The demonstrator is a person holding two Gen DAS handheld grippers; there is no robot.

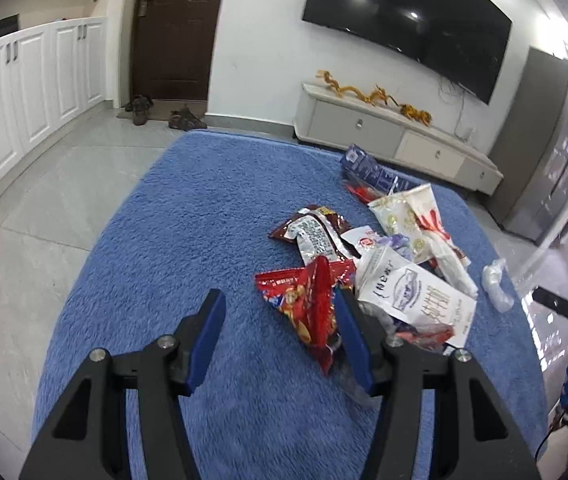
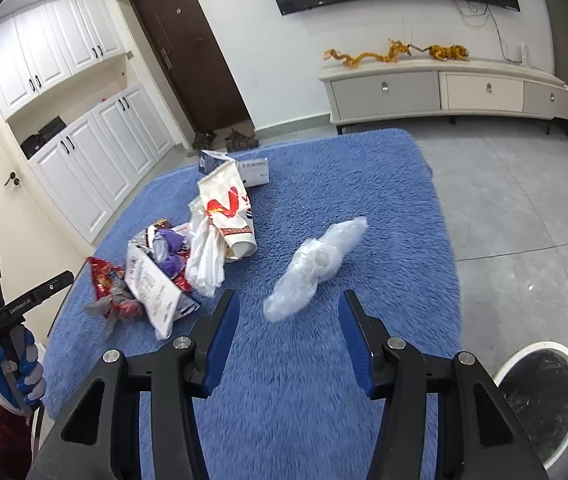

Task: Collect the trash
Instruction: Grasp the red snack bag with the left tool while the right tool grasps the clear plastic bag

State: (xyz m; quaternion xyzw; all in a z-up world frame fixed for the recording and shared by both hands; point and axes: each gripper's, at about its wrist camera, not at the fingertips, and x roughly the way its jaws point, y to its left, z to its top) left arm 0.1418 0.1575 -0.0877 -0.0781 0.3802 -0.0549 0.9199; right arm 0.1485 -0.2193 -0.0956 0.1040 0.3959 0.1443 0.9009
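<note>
**Approach step: both tongs released, nothing collected yet**

You are at the reach-in. Your left gripper (image 1: 279, 312) hangs over the blue rug (image 1: 171, 220) with its jaws apart and nothing clamped. The red snack wrapper (image 1: 308, 304) lies between the fingers, close against the right-hand one; its tail runs down past that finger. No pad presses on it that I can see. The rest of the trash pile (image 1: 396, 264) spreads ahead and to the right of these tongs: a white milk pouch (image 1: 416, 300), a brown wrapper (image 1: 316, 232), a blue carton (image 1: 364, 164) farthest off.

Your right gripper (image 2: 288, 308) is also released, empty. The clear plastic bag (image 2: 316, 268) sits just ahead of its tips, near end about level with them, roughly centred in the gap. The pile is off to its left. The bin (image 2: 540, 396) is close on its right, on the floor beside the rug.

Next, judged: push each tong forward and down so the item sits deep between the pads, then clench. Soft film will likely crumple and slip, so bite the bulk, not an edge. Then carry to the bin.
</note>
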